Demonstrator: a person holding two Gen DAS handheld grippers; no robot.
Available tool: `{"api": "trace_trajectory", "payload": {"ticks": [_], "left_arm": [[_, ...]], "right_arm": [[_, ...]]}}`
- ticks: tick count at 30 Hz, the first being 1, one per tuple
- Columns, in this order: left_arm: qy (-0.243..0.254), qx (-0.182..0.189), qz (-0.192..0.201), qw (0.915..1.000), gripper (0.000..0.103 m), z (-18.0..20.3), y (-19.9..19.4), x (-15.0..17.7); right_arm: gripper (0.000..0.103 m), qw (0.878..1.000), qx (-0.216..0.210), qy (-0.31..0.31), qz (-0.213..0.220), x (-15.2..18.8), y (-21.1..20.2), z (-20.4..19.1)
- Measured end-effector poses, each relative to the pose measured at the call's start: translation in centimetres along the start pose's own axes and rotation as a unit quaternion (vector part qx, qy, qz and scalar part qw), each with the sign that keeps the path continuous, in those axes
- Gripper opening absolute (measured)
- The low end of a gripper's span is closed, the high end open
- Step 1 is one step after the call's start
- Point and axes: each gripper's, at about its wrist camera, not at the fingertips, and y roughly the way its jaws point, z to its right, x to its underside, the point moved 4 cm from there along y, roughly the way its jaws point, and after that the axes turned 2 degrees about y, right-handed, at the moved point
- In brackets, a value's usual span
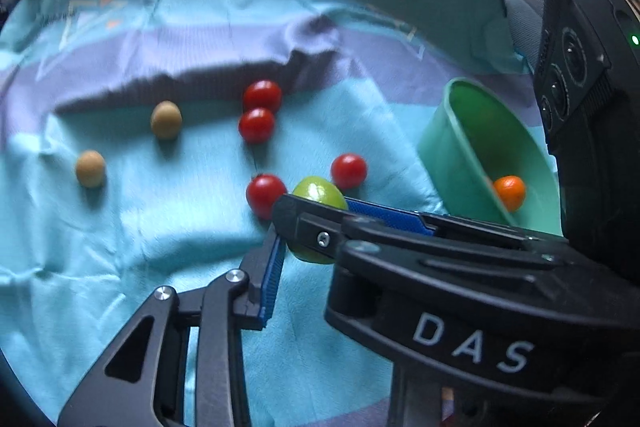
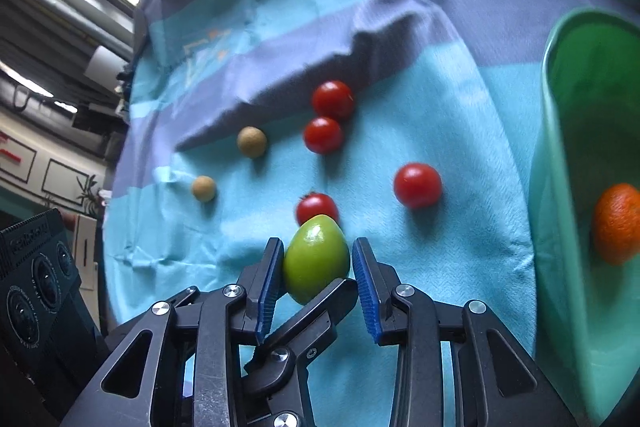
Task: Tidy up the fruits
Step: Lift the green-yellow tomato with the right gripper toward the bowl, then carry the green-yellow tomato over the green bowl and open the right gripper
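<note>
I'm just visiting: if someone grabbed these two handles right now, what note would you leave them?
Right gripper: jaws around the green fruit; firm pinch unclear.
Left gripper: one finger beside that same fruit; open or shut unclear.
Done: an orange fruit lies in the green bowl.
Left: four red tomatoes and two tan balls lie loose on the blue cloth, outside the bowl.

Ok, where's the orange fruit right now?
The orange fruit lies inside the green bowl, at the far right of both wrist views, right of the nearest red tomato on the blue cloth.
</note>
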Motion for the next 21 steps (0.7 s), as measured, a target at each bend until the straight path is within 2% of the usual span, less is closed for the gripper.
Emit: {"api": "trace_trajectory", "payload": {"ticks": [5,9,14,17,21], "left_arm": [[0.035,-0.001,0.052,0.9981,0.033,2.1,-3.5,-1.3],[0.065,-0.005,0.078,0.9948,0.033,4.5,-5.5,-2.2],[0.1,-0.001,0.094,0.9906,0.033,8.0,-5.9,-3.7],[0.112,0.017,0.096,0.989,0.033,10.1,-5.4,-4.5],[0.139,0.024,0.096,0.9853,0.033,12.8,-4.2,-5.0]], "right_arm": [[0.038,0.998,-0.017,-0.028,0.06,-0.5,-4.4,-1.6],[0.038,0.994,-0.035,-0.033,0.098,-0.8,-7.5,-1.7],[0.038,0.989,-0.042,-0.03,0.14,-1.3,-10.9,-0.5],[0.038,0.985,-0.037,-0.024,0.167,-1.6,-12.8,1.1],[0.038,0.982,-0.039,-0.004,0.183,-1.9,-14.4,3.6]]}}
